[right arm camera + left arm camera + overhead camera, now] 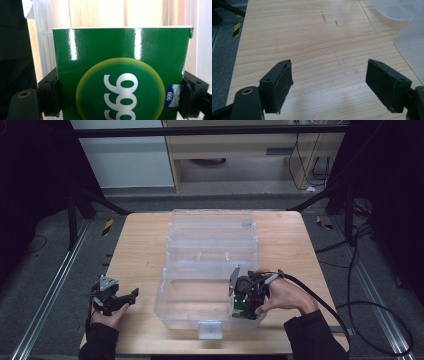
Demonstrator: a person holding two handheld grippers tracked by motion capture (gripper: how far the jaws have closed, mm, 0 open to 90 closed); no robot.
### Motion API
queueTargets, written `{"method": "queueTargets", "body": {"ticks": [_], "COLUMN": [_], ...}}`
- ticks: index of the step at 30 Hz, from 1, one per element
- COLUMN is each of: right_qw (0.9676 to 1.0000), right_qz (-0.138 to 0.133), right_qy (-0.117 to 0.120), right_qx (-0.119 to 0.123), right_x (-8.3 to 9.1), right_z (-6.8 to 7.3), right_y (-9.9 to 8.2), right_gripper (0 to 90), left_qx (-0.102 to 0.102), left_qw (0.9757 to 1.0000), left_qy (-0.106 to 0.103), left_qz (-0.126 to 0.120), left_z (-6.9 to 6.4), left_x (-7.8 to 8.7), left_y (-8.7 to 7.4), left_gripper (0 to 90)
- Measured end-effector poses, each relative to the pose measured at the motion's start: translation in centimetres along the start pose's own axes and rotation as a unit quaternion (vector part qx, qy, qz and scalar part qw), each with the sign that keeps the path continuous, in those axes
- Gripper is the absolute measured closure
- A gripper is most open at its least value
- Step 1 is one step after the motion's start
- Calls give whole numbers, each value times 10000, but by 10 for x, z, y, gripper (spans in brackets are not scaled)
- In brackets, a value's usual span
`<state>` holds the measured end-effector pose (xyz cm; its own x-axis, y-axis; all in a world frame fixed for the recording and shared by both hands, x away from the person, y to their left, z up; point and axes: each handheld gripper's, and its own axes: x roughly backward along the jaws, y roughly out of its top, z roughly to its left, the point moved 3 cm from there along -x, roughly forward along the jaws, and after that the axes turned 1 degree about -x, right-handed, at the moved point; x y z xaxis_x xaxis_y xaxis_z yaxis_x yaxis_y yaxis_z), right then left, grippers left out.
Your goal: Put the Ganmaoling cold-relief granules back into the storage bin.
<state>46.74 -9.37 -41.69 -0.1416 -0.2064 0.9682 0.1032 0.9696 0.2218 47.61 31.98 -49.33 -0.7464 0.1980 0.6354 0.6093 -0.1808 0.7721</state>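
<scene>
Two grippers are seen at the near table edge. A green box is clamped between the jaws of the right gripper, held upright inside the near-right corner of the clear bin. The left gripper is spread wide with nothing between its jaws, left of the bin over bare wood. Release is judged likely next, straight down.
</scene>
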Motion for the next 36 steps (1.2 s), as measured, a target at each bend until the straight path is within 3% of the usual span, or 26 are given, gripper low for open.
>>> {"method": "queueTargets", "body": {"ticks": [16, 21, 26, 27, 28, 29, 30, 33, 34, 36], "right_qw": [9997, 10000, 9987, 9972, 9972, 9950, 9950, 9909, 9889, 9811], "right_qz": [229, -10, -418, -582, -582, -789, -789, -1082, -1199, -1556], "right_qy": [51, -27, -166, -281, -281, -382, -382, -507, -492, -535], "right_qx": [52, -29, -259, -388, -388, -485, -485, -613, -731, -1019], "right_x": [-11, 0, 18, 26, 26, 34, 34, 44, 47, 53], "right_z": [-1, -3, -3, -4, -4, -5, -5, -5, -4, -6], "right_y": [1, 0, -3, -5, -5, -7, -7, -11, -13, -21], "right_gripper": [135, 130, 124, 124, 124, 124, 124, 121, 121, 115], "left_qx": [-3, -3, -10, -10, -10, -7, -3, -5, -3, -3], "left_qw": [10000, 10000, 10000, 10000, 10000, 10000, 10000, 10000, 10000, 10000], "left_qy": [-10, -14, -13, -15, -15, -17, -18, -17, -17, -18], "left_qz": [-10, -8, -5, -4, -4, -5, -7, -7, -10, -10], "left_z": [0, 0, -1, -1, -1, -1, -1, -1, -1, -1], "left_x": [0, 0, 0, 0, 0, 0, 0, 0, 0, 0], "left_y": [0, 0, 0, 0, 0, 0, 0, 0, 0, 0], "left_gripper": [206, 207, 206, 206, 206, 206, 206, 206, 206, 206]}}
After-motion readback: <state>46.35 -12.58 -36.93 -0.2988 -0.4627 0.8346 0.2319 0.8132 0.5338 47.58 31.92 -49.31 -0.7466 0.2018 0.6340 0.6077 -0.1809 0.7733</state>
